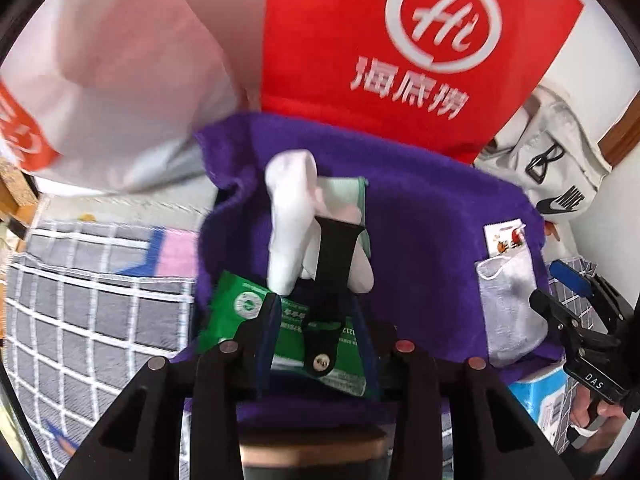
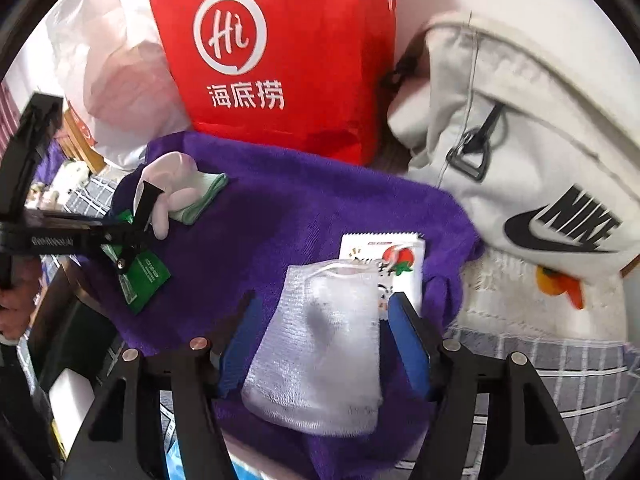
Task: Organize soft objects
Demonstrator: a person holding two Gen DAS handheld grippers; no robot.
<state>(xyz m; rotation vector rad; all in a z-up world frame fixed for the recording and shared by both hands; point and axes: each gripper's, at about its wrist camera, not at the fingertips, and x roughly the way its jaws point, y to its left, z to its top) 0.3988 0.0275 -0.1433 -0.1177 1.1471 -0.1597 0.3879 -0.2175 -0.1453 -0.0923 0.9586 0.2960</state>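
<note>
Soft items laid out on purple towel (image 2: pixel 304 216).
White mesh pouch (image 2: pixel 324 344) flat on towel between parted right gripper (image 2: pixel 324 316) jaws, untouched; green packet (image 1: pixel 296 340) between part-open left gripper (image 1: pixel 316 320) jaws; red bag (image 2: pixel 280 60) and white backpack (image 2: pixel 520 140) behind.

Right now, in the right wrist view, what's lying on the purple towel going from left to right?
Green packet → white glove on a pale green cloth → white mesh pouch → snack sachet with a tomato picture, partly under the pouch; all on the purple towel.
</note>
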